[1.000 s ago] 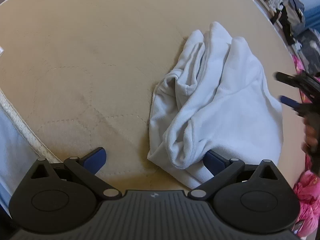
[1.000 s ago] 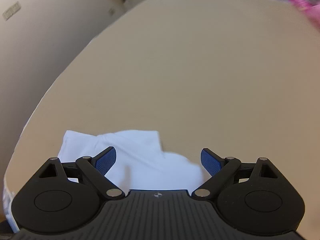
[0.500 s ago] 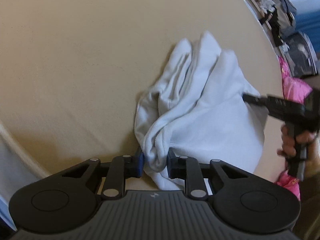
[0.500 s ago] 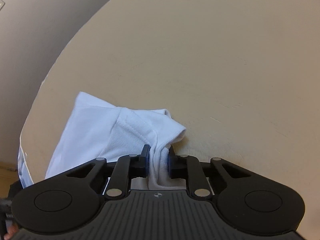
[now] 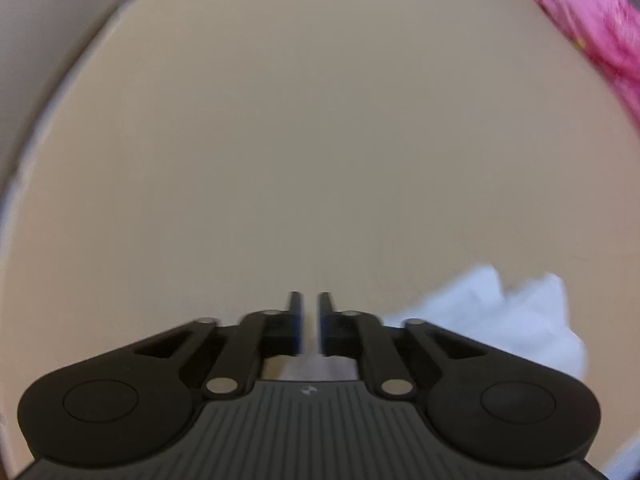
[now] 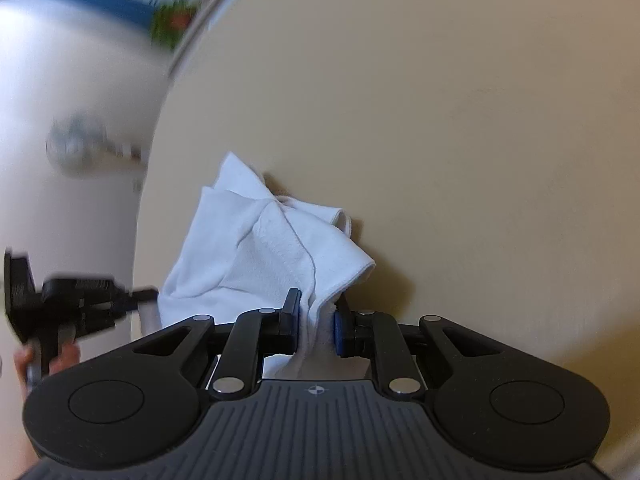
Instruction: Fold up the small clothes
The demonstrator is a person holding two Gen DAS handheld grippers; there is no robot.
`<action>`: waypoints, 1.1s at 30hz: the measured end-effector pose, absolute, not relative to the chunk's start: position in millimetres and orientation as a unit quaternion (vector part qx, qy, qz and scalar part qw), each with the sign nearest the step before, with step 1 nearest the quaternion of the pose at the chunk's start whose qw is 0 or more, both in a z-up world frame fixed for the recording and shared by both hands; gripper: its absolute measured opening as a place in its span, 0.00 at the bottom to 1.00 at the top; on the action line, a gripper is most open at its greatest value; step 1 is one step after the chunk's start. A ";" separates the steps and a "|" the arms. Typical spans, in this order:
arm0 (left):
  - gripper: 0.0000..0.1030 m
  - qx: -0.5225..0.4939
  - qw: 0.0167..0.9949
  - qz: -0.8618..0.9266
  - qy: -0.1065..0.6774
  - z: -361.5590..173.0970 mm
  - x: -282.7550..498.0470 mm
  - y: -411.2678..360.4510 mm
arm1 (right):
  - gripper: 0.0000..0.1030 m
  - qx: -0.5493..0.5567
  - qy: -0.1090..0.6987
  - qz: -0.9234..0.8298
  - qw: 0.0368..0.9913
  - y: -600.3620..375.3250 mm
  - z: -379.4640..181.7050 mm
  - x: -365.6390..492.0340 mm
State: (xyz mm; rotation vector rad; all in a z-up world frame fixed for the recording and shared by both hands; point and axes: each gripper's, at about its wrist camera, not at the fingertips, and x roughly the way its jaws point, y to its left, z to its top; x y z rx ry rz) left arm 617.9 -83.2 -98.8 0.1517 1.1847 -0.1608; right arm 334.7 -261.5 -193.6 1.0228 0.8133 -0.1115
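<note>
Right wrist view: right gripper (image 6: 316,322) pinches a fold of the white garment (image 6: 260,252) on the beige surface (image 6: 460,140). Left gripper (image 5: 310,326) jaws nearly together; whether they grip cloth cannot be told. No legible writing; a round emblem marks each body.

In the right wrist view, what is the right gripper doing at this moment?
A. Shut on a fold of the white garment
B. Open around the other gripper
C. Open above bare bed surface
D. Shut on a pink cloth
A. The right gripper has its jaws closed with a bunched fold of the white garment pinched between the blue pads, the rest of the cloth trailing away over the beige surface.
</note>
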 end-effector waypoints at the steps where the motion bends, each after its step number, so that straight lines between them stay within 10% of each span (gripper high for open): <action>1: 0.06 0.074 0.825 -0.066 0.556 -96.4 620.4 -82.6 | 0.17 0.468 0.371 -0.058 0.800 -261.4 -195.0 334.1; 3: 0.12 0.045 0.828 -0.061 0.556 -88.9 616.4 -65.1 | 0.27 0.424 0.388 -0.050 0.817 -256.2 -189.1 342.7; 5: 0.60 0.000 0.834 -0.073 0.547 -81.3 597.9 -33.2 | 0.47 0.390 0.392 -0.043 0.832 -267.0 -175.5 351.2; 7: 0.86 -0.056 0.840 -0.084 0.533 -78.3 566.2 3.6 | 0.74 0.368 0.395 -0.006 0.842 -283.0 -163.8 362.3; 17: 0.89 -0.206 0.767 -0.133 0.593 -160.4 546.6 33.9 | 0.88 0.346 0.486 0.125 0.793 -287.8 -187.0 449.4; 18: 0.88 -0.213 0.773 -0.134 0.582 -162.6 544.7 34.4 | 0.86 0.346 0.481 0.133 0.795 -281.7 -183.3 449.1; 20: 0.41 -0.218 0.781 -0.149 0.565 -161.2 539.3 36.1 | 0.45 0.345 0.477 0.138 0.796 -271.2 -186.0 448.0; 23: 0.27 -0.204 0.796 -0.154 0.549 -147.3 532.6 25.3 | 0.32 0.366 0.456 0.136 0.800 -266.5 -191.1 434.1; 30: 0.23 -0.179 0.810 -0.239 0.504 -93.1 531.8 -7.0 | 0.31 0.421 0.359 0.116 0.825 -305.6 -164.1 371.2; 33: 0.36 -0.139 0.820 -0.204 0.517 -110.7 556.2 -40.2 | 0.31 0.420 0.342 0.090 0.836 -334.8 -158.7 363.5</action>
